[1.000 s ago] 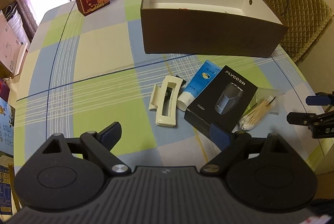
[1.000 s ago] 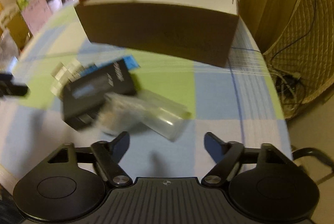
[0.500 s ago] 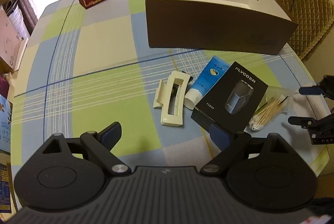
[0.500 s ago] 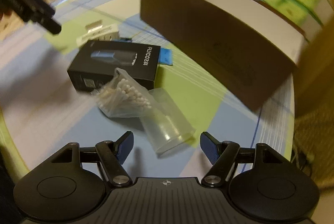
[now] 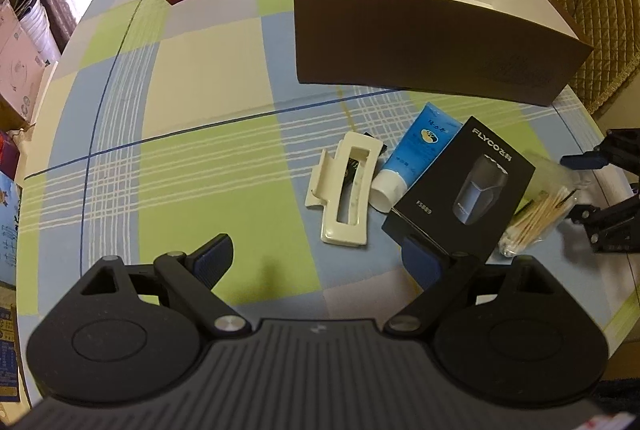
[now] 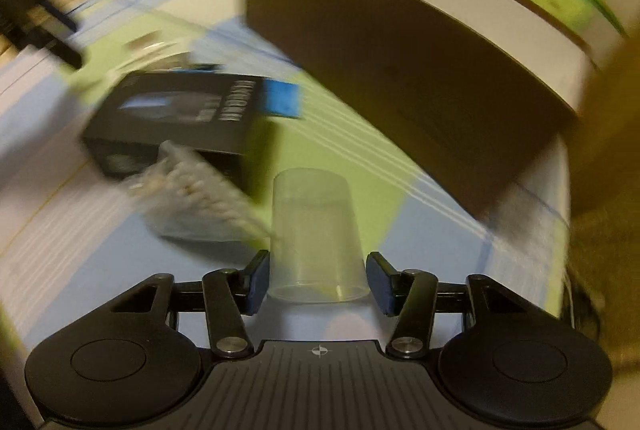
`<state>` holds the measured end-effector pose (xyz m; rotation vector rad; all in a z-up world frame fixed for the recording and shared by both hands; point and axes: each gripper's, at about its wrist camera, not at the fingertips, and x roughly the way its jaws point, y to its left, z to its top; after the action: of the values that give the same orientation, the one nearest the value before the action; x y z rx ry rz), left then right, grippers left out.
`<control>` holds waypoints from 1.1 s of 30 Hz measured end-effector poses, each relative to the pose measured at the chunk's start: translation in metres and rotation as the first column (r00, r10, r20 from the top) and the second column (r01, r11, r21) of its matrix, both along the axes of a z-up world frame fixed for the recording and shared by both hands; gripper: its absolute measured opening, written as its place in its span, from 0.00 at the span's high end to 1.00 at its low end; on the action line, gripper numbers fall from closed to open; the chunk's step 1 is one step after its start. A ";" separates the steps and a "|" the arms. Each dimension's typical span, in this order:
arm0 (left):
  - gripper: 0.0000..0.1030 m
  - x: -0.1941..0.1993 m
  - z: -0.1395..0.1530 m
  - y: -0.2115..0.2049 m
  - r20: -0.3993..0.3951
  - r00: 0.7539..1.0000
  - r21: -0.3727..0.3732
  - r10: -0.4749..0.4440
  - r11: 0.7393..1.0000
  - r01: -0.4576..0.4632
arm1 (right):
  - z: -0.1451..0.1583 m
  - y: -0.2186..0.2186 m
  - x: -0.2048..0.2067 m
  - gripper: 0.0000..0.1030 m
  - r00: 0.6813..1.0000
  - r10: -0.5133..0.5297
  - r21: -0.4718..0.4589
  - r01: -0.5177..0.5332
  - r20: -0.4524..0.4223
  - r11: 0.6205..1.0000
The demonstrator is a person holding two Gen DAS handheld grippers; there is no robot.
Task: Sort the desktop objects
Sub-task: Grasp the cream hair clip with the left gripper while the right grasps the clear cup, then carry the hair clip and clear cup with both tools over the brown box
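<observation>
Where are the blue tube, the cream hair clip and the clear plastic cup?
blue tube (image 5: 420, 145), left wrist view, on its printed body.
cream hair clip (image 5: 346, 189), left wrist view, on its long frame.
clear plastic cup (image 6: 316, 230), right wrist view, on its side wall.

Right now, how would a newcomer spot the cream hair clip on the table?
Find the big brown box at the far side of the checked tablecloth. In front of it lies a row of small items; the cream hair clip is leftmost, beside the blue tube. It alone is pale, with a long slot through it.
</observation>
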<state>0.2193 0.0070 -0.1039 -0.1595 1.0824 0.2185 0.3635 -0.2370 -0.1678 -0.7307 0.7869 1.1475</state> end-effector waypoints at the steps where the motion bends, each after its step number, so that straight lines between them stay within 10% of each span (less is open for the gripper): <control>1: 0.14 0.002 -0.002 0.000 0.001 1.000 0.001 -0.010 1.000 0.010 | 0.001 -0.003 0.006 0.52 0.998 -0.057 0.006 0.057 -0.016 0.998; 13: 0.34 0.043 -0.028 0.013 -0.006 0.993 -0.019 -0.115 0.993 0.114 | 0.007 -0.036 0.026 0.52 0.936 -0.329 0.052 0.337 -0.124 0.940; 33: 0.65 0.047 -0.053 0.019 -0.019 0.958 -0.037 -0.287 0.957 0.286 | 0.006 -0.035 0.021 0.52 0.934 -0.340 0.040 0.346 -0.114 0.937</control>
<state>0.2661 0.0256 -0.1567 -0.0287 1.1201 -0.0592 0.3845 -0.2723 -0.1619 -0.4615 0.9243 0.8921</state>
